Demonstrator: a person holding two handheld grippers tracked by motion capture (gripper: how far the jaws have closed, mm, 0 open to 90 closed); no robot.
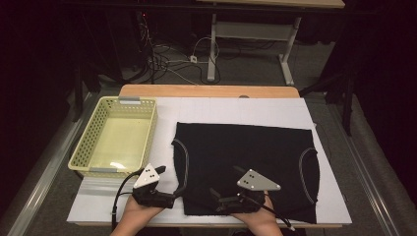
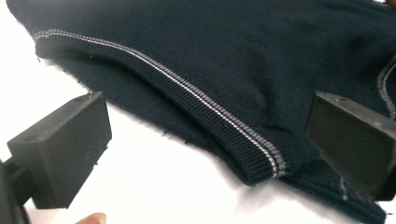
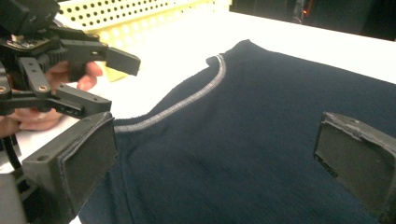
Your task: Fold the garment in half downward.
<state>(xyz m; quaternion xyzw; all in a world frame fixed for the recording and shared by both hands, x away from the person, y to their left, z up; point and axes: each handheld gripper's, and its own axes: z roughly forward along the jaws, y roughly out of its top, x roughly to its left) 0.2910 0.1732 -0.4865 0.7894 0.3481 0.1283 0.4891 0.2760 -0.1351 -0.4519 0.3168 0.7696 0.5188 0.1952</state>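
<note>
A black knit garment (image 1: 246,152) with a thin white stripe along its ribbed openings lies flat on the white board (image 1: 236,108). My left gripper (image 1: 173,195) sits at the garment's near left corner, jaws open and pointing right. In the left gripper view its jaws (image 2: 208,135) stand wide apart around the striped ribbed edge (image 2: 205,105), not touching it. My right gripper (image 1: 219,199) hovers over the garment's near edge, pointing left, open. In the right gripper view the cloth (image 3: 243,130) lies between its spread jaws (image 3: 215,158), and the left gripper (image 3: 112,84) shows at upper left, held by a hand.
A yellow perforated basket (image 1: 91,130) stands with nothing in it on the left of the board, also visible behind the left gripper (image 3: 140,18). The wooden table edge (image 1: 206,91) runs along the back. Beyond it are cables and desk legs on the floor.
</note>
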